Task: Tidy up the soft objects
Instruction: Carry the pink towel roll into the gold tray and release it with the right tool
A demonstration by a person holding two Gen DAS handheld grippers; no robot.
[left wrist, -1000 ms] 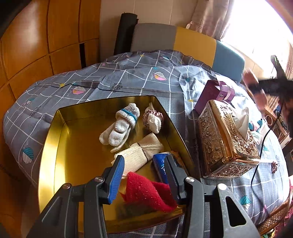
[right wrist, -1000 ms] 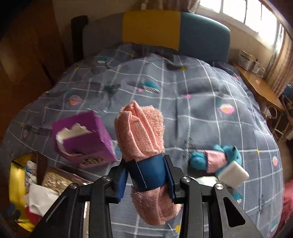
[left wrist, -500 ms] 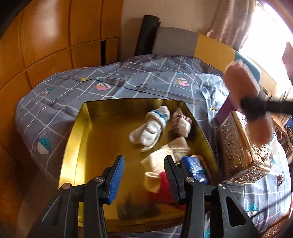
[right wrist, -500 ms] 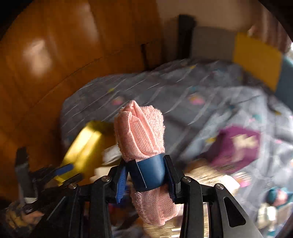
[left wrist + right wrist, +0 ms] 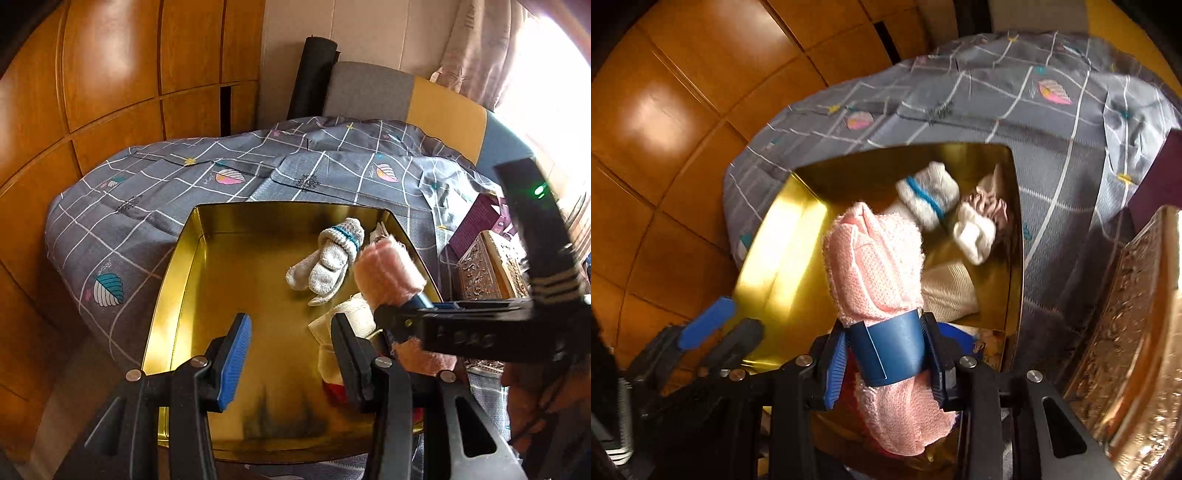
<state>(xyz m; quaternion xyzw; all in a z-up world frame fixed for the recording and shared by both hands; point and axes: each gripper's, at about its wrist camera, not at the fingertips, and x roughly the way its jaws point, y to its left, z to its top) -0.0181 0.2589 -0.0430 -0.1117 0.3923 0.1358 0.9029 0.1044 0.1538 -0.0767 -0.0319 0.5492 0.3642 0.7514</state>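
The right gripper (image 5: 886, 354) is clamping the pink towel (image 5: 879, 266) over the gold tin (image 5: 177, 280); it should be lowering toward the bare left side before releasing. The left gripper (image 5: 291, 354) is hovering empty, fingers apart.

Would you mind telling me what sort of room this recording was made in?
Most likely a bedroom at home: a bed under a grey patterned quilt, a padded headboard against the wall, and wooden wardrobe panels beside it. A curtain hangs by the bright window.
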